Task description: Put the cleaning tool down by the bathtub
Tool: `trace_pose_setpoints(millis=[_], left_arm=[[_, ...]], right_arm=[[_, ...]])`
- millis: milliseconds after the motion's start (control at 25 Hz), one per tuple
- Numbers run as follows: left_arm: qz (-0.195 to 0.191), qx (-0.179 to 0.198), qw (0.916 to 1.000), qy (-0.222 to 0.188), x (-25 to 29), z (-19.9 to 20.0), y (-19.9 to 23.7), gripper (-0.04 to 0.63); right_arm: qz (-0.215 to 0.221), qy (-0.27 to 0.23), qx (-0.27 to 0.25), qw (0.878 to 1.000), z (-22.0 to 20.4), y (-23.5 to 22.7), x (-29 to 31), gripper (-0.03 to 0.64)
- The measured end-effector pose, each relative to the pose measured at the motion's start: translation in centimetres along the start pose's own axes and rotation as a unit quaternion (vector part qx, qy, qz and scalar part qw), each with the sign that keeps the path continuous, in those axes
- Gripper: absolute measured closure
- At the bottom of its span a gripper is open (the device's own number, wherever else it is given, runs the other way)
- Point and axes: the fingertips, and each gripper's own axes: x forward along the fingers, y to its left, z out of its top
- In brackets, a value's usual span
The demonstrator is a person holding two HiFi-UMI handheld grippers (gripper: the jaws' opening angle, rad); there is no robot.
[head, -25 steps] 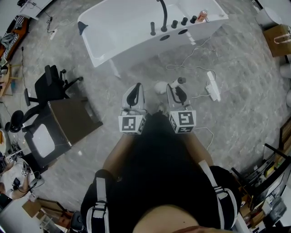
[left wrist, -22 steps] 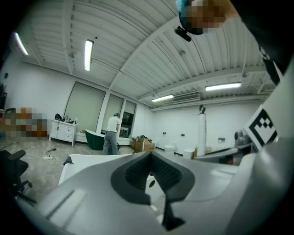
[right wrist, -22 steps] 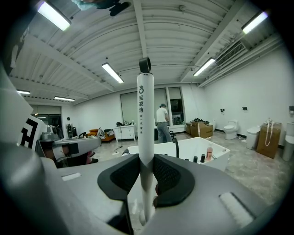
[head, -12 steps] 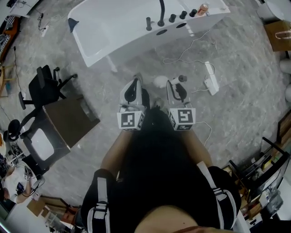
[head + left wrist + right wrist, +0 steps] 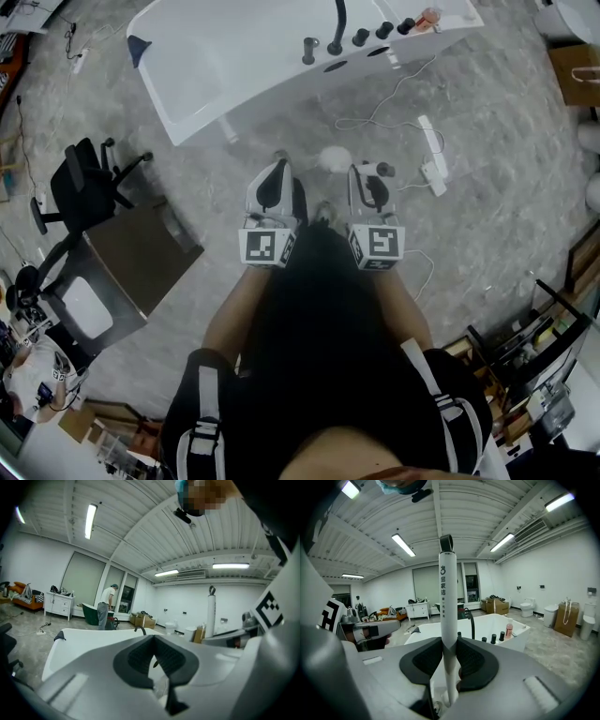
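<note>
The white bathtub (image 5: 234, 56) lies across the top of the head view, with a black faucet (image 5: 337, 23) and knobs on its rim. My right gripper (image 5: 367, 178) is shut on the cleaning tool (image 5: 377, 170), a white pole with a round white head (image 5: 333, 157). In the right gripper view the pole (image 5: 448, 592) stands upright between the pads of the right gripper (image 5: 449, 644), with the bathtub (image 5: 506, 632) behind it. My left gripper (image 5: 274, 178) hangs beside it, shut and holding nothing. In the left gripper view the left gripper (image 5: 153, 641) has its pads together, with the bathtub (image 5: 89, 639) beyond.
A white power strip (image 5: 431, 150) and its cable trail over the grey floor right of the grippers. A black office chair (image 5: 80, 183) and a brown cabinet (image 5: 141, 253) stand at the left. Bottles (image 5: 427, 19) sit on the tub's rim. A person (image 5: 104, 612) stands far off.
The floor and tub have slid in the head view as the person steps on. The tool's head now lies nearer the tub. Both grippers keep their states.
</note>
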Motion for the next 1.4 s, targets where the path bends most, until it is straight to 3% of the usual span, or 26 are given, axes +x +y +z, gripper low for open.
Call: trace_pose_setpoints(millis=[400,800,960,1400], left_arm=[[0.001,-0.004,1.0000,0.002,4.4,-2.9,2.7,0.588],[0.037,-0.018,0.9990,0.017,6.6,-8.0,6.4,0.588],[0.026,-0.030,0.9991,0.012,7.8,-9.9,7.0,0.588],[0.020,-0.035,0.9982,0.045,10.8,-16.2,9.7,0.588]], right_arm=[[-0.004,0.015,0.001,1.000,-2.5,-0.9,6.1,0.523],[-0.004,0.035,-0.004,0.999,-7.8,-1.4,11.4,0.523],[-0.005,0.050,-0.009,0.999,-10.2,-1.7,13.3,0.523],[-0.009,0.071,-0.009,0.997,-15.5,-2.0,18.6,0.523]])
